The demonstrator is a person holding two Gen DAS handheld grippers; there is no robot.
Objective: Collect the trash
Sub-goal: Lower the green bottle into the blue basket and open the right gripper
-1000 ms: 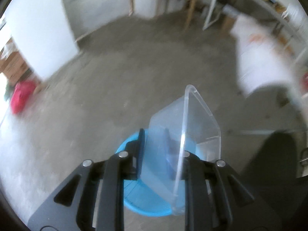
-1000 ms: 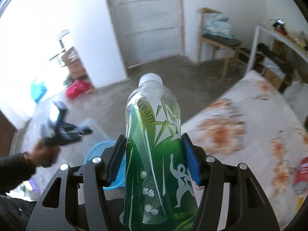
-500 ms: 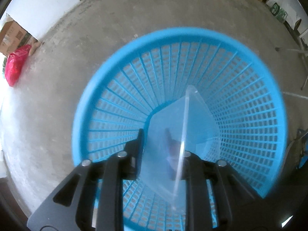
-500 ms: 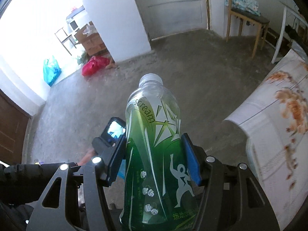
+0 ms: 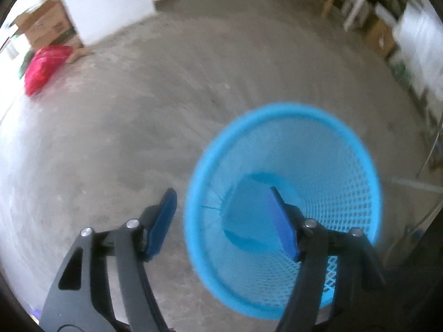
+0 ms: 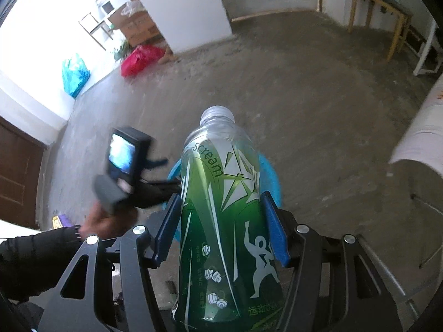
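A blue mesh basket (image 5: 346, 193) stands on the concrete floor. My left gripper (image 5: 221, 193) hangs over its near rim. Its jaws are opening and nothing is between the blue pads (image 5: 163, 221). I cannot make out the clear plastic container inside the blurred basket. My right gripper (image 6: 221, 195) is shut on a green "Scream" drink bottle (image 6: 218, 149), cap pointing away from me. Behind the bottle in the right wrist view, the basket rim (image 6: 270, 174) peeks out. To its left, a hand (image 6: 110, 221) in a dark sleeve holds the left tool with its lit screen (image 6: 121, 156).
A red bag (image 5: 44, 66) and cardboard boxes (image 5: 41, 27) lie by the white wall at the far left. A teal bag (image 6: 74, 74) sits near the bright doorway. A cloth-covered table (image 6: 420, 127) is on the right, and a wooden chair (image 6: 379, 5) at the back.
The left jaws have spread and the clear container has left them. The basket has slid right in the left view. The right gripper has come down toward the basket, still holding the bottle.
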